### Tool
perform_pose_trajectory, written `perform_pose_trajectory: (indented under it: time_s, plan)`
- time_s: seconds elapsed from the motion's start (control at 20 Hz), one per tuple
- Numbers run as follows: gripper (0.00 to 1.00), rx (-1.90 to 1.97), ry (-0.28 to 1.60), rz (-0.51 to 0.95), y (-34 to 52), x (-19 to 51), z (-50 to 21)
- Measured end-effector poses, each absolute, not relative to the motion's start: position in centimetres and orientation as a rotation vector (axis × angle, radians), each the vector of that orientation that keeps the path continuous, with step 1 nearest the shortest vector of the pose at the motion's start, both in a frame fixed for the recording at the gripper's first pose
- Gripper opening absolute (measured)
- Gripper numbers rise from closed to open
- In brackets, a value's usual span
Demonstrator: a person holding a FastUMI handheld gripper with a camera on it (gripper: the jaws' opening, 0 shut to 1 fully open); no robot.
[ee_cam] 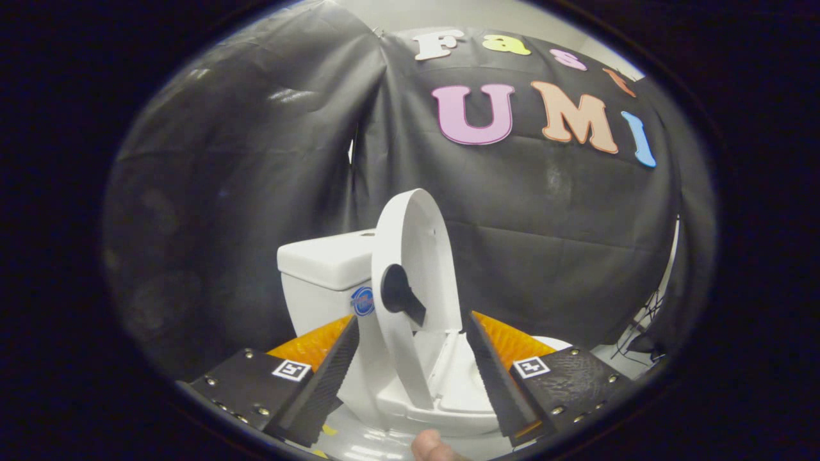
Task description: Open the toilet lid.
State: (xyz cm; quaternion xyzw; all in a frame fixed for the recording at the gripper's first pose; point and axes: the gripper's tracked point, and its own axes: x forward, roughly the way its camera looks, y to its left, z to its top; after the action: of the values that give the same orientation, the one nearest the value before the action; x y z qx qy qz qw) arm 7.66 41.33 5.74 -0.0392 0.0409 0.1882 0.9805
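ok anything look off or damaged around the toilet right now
Nothing stands out. The toilet lid stands raised on edge between the open claw fingers, untouched by either; the tank behind looks intact. A fingertip shows just below the claw.

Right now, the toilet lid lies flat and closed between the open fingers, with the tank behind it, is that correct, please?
Not quite: in the gripper view the toilet lid stands raised, almost upright, not flat and closed. It is between the open fingers, with the tank behind it.
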Motion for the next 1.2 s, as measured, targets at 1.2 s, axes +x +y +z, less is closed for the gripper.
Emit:
perform_pose_trajectory:
  time_s: [1.2]
  plan:
    - [0.99, -0.021, -0.011, 0.21, 18.5, 7.8, 8.4]
